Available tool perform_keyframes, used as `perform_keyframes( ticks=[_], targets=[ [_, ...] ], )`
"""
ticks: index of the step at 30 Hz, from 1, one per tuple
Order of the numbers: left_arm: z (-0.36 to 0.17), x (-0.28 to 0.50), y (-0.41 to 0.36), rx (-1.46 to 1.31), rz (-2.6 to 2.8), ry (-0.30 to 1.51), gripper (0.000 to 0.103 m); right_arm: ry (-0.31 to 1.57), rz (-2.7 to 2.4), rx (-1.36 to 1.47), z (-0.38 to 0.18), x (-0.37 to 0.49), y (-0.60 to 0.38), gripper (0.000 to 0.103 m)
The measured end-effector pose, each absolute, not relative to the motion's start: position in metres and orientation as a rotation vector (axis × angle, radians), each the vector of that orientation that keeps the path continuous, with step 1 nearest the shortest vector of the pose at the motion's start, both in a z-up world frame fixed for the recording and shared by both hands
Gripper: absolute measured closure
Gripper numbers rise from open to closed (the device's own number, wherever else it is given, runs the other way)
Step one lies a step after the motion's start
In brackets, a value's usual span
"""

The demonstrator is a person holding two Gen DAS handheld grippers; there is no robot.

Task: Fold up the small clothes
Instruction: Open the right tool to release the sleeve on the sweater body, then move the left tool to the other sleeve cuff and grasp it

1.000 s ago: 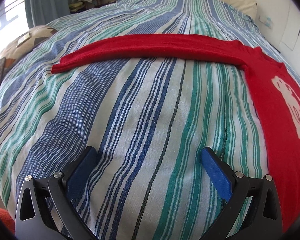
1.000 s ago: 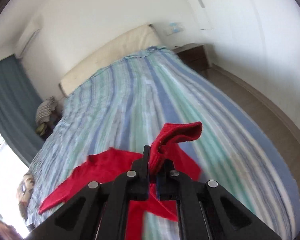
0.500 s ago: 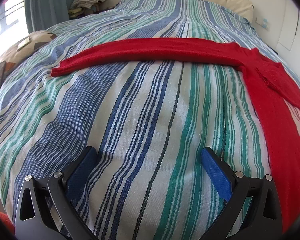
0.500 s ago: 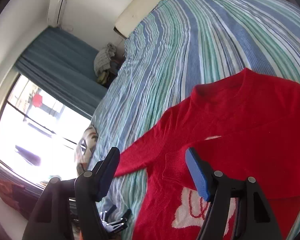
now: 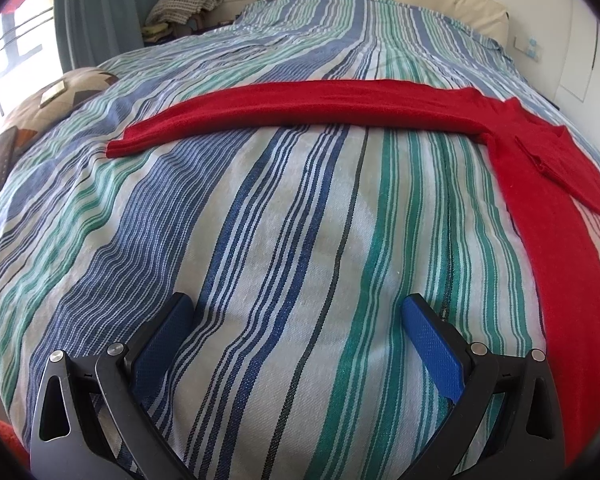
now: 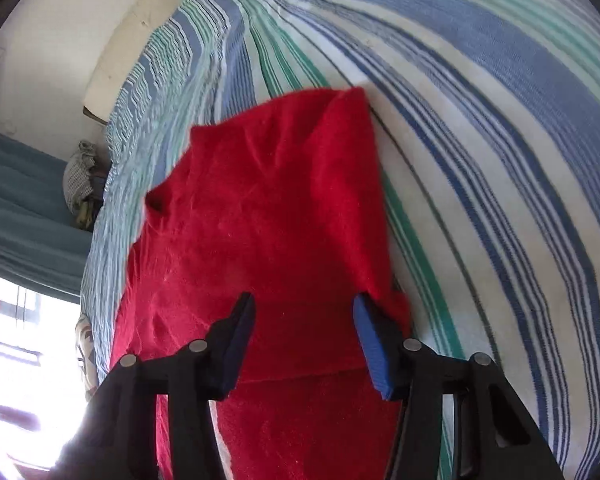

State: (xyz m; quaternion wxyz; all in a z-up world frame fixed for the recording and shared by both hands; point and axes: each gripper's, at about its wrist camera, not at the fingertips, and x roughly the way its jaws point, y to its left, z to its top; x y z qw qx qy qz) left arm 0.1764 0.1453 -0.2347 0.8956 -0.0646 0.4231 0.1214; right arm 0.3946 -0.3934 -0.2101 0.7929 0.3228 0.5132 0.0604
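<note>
Progress on the fold is looking early to me: I am seeing the red knitted sweater with a white motif on its front (image 5: 556,264) lying on the blue, green and white striped bedspread (image 5: 284,240), with one sleeve already laid across its body, judging by the folded flap sitting over the chest in the right wrist view. The other long red sleeve (image 5: 300,106) is stretching straight out from the sweater's shoulder across the bedspread, away from the body toward the window side, so I am judging that it is waiting to be brought in, and the lengthwise folds are left after that.

My left claw (image 5: 296,340) is hovering over bare bedspread, well short of that sleeve and beside the sweater's edge, its blue pads standing wide apart with nothing between them. My right claw (image 6: 304,340) is sitting low over the sweater's body, near its outer edge; its jaws are closing, red knit is lying under and between the pads, yet I am not seeing them pinching it.
</note>
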Motion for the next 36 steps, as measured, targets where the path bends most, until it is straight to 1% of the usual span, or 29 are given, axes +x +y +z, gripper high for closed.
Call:
perform_keyframes(
  ticks=[2,5,7,8,9,10,11,12,15,18,20,22,24,25,26,27,29,31,34,36],
  targets=[
    [-0.235,0.177,0.145,-0.13,0.255,0.877,0.0,1.047,0.192,0.665,-0.186,0.385,-0.391,0.051],
    [-0.235,0.178,0.144,-0.126,0.259,0.879,0.0,1.036,0.357,0.664,-0.165,0.363,-0.377,0.04],
    [-0.235,0.178,0.144,-0.127,0.259,0.878,0.0,1.053,0.405,0.643,-0.172,0.338,-0.371,0.031],
    [-0.235,0.178,0.144,-0.129,0.257,0.877,0.0,1.078,0.397,0.623,-0.181,0.326,-0.367,0.031],
    [-0.235,0.177,0.144,-0.131,0.255,0.874,0.0,1.117,0.366,0.592,-0.197,0.316,-0.367,0.031],
    [-0.235,0.177,0.145,-0.134,0.252,0.871,0.0,1.163,0.312,0.552,-0.215,0.305,-0.369,0.037],
    [-0.234,0.175,0.145,-0.137,0.25,0.868,0.0,1.152,0.306,0.549,-0.227,0.296,-0.376,0.048],
    [-0.234,0.174,0.145,-0.139,0.248,0.866,0.0,1.107,0.29,0.543,-0.226,0.285,-0.383,0.056],
    [-0.234,0.172,0.145,-0.138,0.244,0.861,0.0,1.041,0.179,0.513,-0.202,0.252,-0.397,0.052],
    [-0.234,0.173,0.144,-0.13,0.249,0.864,0.0,0.955,0.301,0.467,-0.165,0.215,-0.374,0.041],
    [-0.233,0.174,0.144,-0.128,0.253,0.867,0.0,0.956,0.41,0.426,-0.159,0.188,-0.351,0.037],
    [-0.233,0.174,0.144,-0.129,0.254,0.874,0.0,1.007,0.475,0.417,-0.176,0.168,-0.328,0.033],
    [-0.231,0.171,0.143,-0.125,0.245,0.896,0.0,1.098,0.401,0.398,-0.211,0.152,-0.317,0.033],
    [-0.23,0.17,0.143,-0.119,0.234,0.914,0.0,1.087,0.363,0.413,-0.224,0.139,-0.318,0.033],
    [-0.227,0.167,0.144,-0.117,0.223,0.937,0.0,1.021,0.343,0.428,-0.222,0.129,-0.32,0.034],
    [-0.223,0.165,0.146,-0.126,0.211,0.965,0.0,1.016,0.321,0.426,-0.218,0.127,-0.319,0.033],
    [-0.209,0.164,0.157,-0.2,0.167,0.98,0.0,1.033,0.327,0.41,-0.209,0.133,-0.314,0.029],
    [-0.187,0.168,0.182,-0.321,0.16,0.92,0.0,1.007,0.33,0.423,-0.207,0.135,-0.318,0.027],
    [-0.164,0.181,0.246,-0.576,0.236,0.828,0.0,1.021,0.328,0.465,-0.216,0.137,-0.323,0.027],
    [-0.168,0.191,0.299,-0.79,0.3,0.792,0.001,1.017,0.328,0.46,-0.215,0.138,-0.322,0.026]
  ],
)
